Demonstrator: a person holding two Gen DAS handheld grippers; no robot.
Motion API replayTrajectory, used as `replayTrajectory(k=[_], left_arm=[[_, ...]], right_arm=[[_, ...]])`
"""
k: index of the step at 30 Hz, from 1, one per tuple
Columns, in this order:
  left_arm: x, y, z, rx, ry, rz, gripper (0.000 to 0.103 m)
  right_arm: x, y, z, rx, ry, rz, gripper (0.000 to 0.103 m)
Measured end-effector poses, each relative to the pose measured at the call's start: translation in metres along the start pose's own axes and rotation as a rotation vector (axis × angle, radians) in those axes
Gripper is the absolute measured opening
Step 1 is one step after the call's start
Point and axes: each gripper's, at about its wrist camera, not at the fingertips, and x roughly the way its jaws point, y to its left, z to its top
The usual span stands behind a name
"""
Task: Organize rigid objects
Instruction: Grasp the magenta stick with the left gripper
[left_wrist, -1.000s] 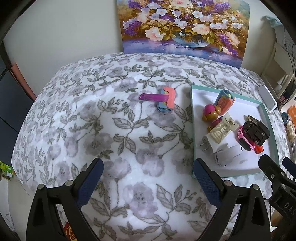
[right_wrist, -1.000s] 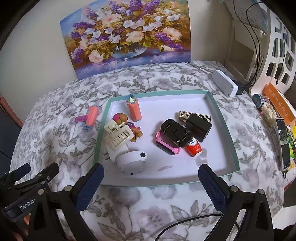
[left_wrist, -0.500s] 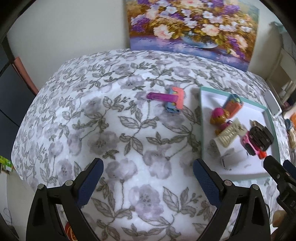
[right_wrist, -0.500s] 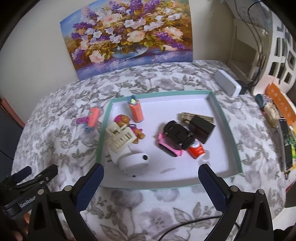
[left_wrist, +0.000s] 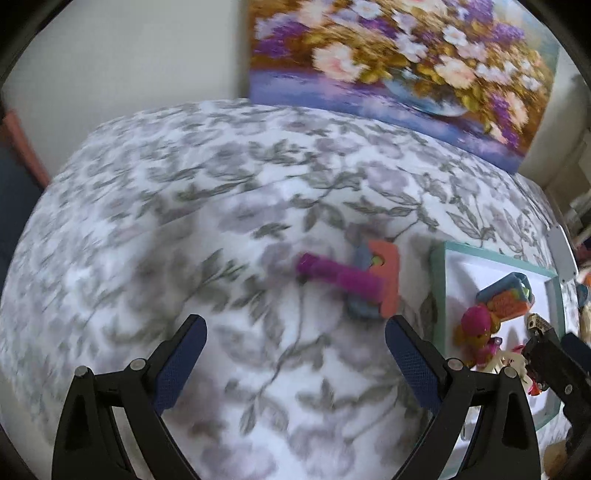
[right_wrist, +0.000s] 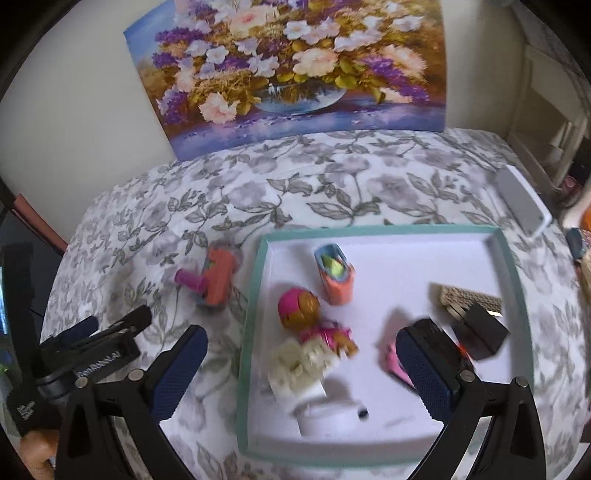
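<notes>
My left gripper (left_wrist: 293, 354) hangs over the floral tablecloth (left_wrist: 184, 221) with its 2 blue-padded fingers (left_wrist: 181, 354) spread wide and nothing between them. Just beyond it, slightly to the right, lies the purple-and-orange toy (left_wrist: 354, 282), a purple handle crossing an orange block with a blue part beneath. It rests on the cloth, just left of the teal-rimmed tray (left_wrist: 437, 288) and outside it. This view is blurred, so I cannot make out finer detail on the toy.

My right gripper (right_wrist: 301, 369) hangs above the near half of the tray, fingers (right_wrist: 424, 373) likewise parted and holding nothing. In that view the tray's rim (right_wrist: 380, 229) frames a white floor carrying an orange-and-blue block (right_wrist: 336, 277) standing toward the far left, a pink-headed doll (right_wrist: 306, 317) nearer, a cream plastic piece (right_wrist: 299, 365) touching the doll, and a white charger (right_wrist: 328, 413) at the near edge. On the right side sit a black cube adapter (right_wrist: 480, 332), a patterned beige block (right_wrist: 469, 297) just behind it, and a pink item (right_wrist: 397, 365) partly hidden by my right finger.

A flower painting (right_wrist: 291, 66) leans against the far wall, and a white box (right_wrist: 522, 205) lies on the cloth beyond the tray's far right corner.
</notes>
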Motion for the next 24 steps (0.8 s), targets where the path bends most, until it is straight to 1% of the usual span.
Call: replayTrajectory(k=[4,9,12,14,16,17,18,20,21,24], left_arm=[[0.023,-0.004,0.014,0.058,0.003,-0.069,0.098],[0.048,-0.013,0.024,0.148,0.001,-0.096,0.097],[0.056,-0.015,0.026,0.167,-0.001,-0.124,0.097],[0.06,-0.017,0.025,0.183,-0.001,-0.139,0.095],[0.063,-0.019,0.023,0.195,0.001,-0.154,0.091],[0.063,-0.019,0.022,0.191,-0.004,-0.181,0.088],[0.063,-0.017,0.022,0.181,-0.005,-0.206,0.083],[0.06,-0.016,0.021,0.175,-0.02,-0.209,0.074],[0.057,-0.016,0.022,0.175,-0.03,-0.216,0.067],[0.054,-0.013,0.022,0.178,-0.026,-0.217,0.067]], right_arm=[[0.021,0.003,0.019,-0.024,0.023,0.001,0.103],[0.041,0.003,0.037,-0.019,0.049,0.023,0.103],[0.05,0.003,0.042,-0.019,0.064,0.03,0.103],[0.054,0.003,0.044,-0.02,0.07,0.031,0.103],[0.058,0.003,0.045,-0.021,0.078,0.033,0.103],[0.06,0.004,0.046,-0.02,0.081,0.034,0.103],[0.061,0.004,0.046,-0.02,0.085,0.032,0.103],[0.063,0.005,0.046,-0.025,0.09,0.029,0.103],[0.064,0.006,0.046,-0.028,0.091,0.026,0.103],[0.067,0.012,0.046,-0.039,0.098,0.017,0.103]])
